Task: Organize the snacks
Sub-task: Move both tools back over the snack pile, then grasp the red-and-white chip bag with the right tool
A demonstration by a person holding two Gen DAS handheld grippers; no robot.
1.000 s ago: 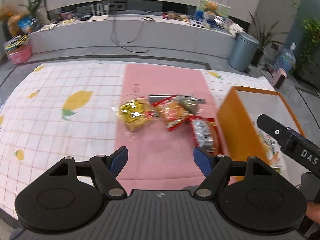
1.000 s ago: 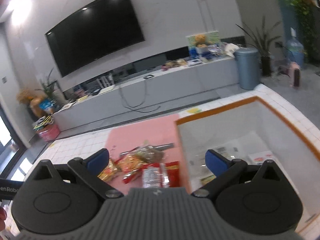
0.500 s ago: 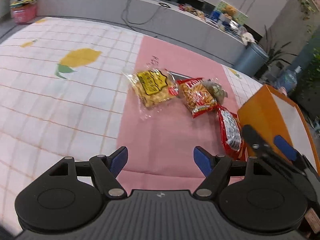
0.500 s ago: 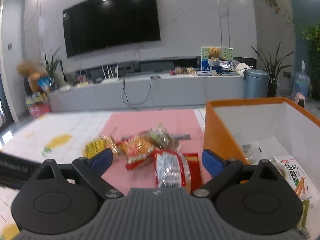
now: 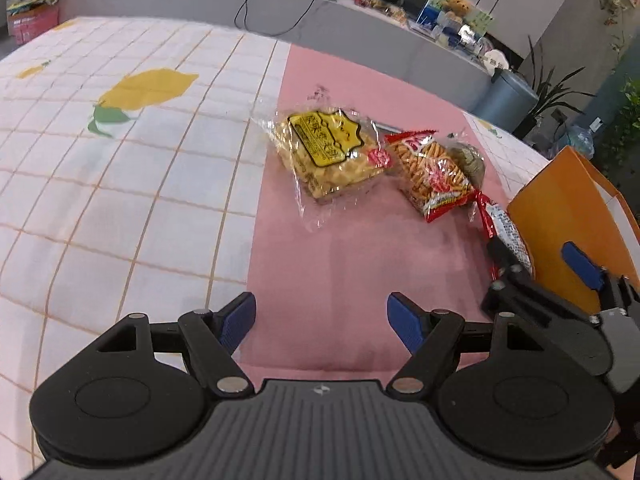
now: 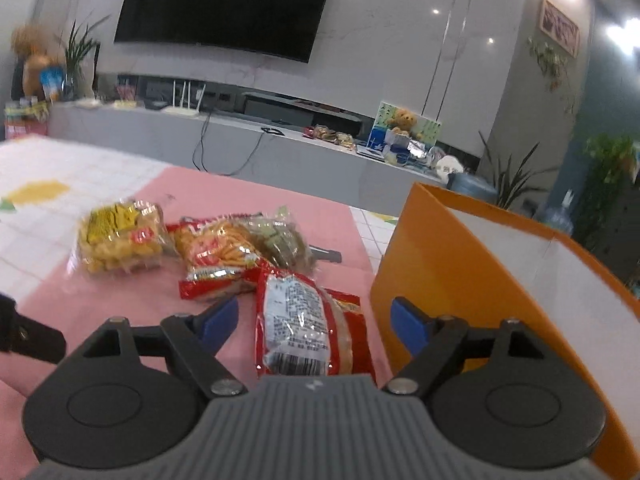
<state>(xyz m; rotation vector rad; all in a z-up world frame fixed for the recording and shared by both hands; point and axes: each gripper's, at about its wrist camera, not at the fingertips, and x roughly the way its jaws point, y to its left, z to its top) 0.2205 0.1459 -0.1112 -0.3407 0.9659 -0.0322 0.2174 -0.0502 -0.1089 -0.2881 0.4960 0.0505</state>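
Though unpinched, packet (image 6: 298, 322) between hand-held gripper (image 6: 314, 320) jaws

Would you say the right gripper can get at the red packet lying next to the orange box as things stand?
Probably yes. The right gripper is open, its jaws have just been closing, and the red packet lies between them, nothing on top. The orange box wall stands close beside one finger.

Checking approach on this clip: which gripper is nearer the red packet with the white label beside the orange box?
Right. The right gripper straddles the red packet, jaws closing but not touching. The left gripper hangs open over bare pink cloth, off to the packet's side.
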